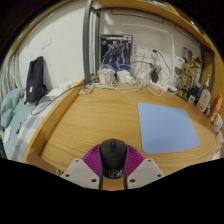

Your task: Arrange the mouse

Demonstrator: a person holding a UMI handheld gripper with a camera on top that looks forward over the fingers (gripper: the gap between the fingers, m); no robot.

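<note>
Small black computer mouse [113,153] pinched between the 2 magenta-padded fingers [113,168] above the wooden table [90,125], short of the light-blue rectangular mousepad [167,127]; carry level, set down squarely on it.

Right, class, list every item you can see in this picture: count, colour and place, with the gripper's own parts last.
mouse: one, black, between the fingers, on the desk
mouse pad: one, light blue, beyond the fingers, to the right on the desk
desk: one, light wood, under everything
poster: one, dark blue picture, on the wall behind the desk
bag: one, black, at the desk's far left
gripper: one, pale fingers with magenta pads, about the mouse
</note>
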